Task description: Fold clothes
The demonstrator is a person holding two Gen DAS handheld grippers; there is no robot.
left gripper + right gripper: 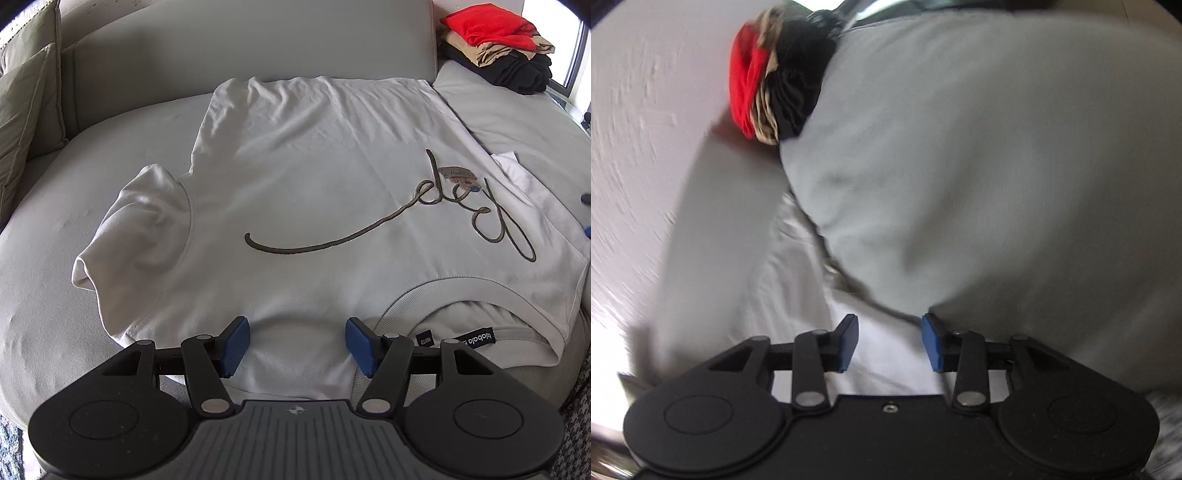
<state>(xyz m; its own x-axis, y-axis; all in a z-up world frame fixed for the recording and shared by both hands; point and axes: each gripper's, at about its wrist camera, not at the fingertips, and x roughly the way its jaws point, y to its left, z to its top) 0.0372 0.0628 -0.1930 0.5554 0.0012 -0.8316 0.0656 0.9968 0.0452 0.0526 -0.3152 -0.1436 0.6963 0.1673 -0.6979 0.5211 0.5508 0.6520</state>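
A white T-shirt (314, 192) with dark cursive lettering lies spread face up on the grey sofa seat (55, 295), its collar (443, 291) and black label (476, 338) nearest me. Its left sleeve (140, 221) sticks out, rumpled. My left gripper (297, 345) hovers open over the shoulder edge beside the collar, the blue pads apart and not pressing the cloth. The right wrist view is blurred. There, my right gripper (890, 341) stands open low over the white shirt's (798, 295) edge, where it meets the grey seat (997, 166). Nothing is pinched between its pads.
A stack of folded clothes (495, 44), red on top of tan and black, sits at the sofa's far right corner; the same stack (775, 81) shows in the right wrist view. Olive cushions (22, 110) lean at the left. The sofa back (240, 48) rises behind the shirt.
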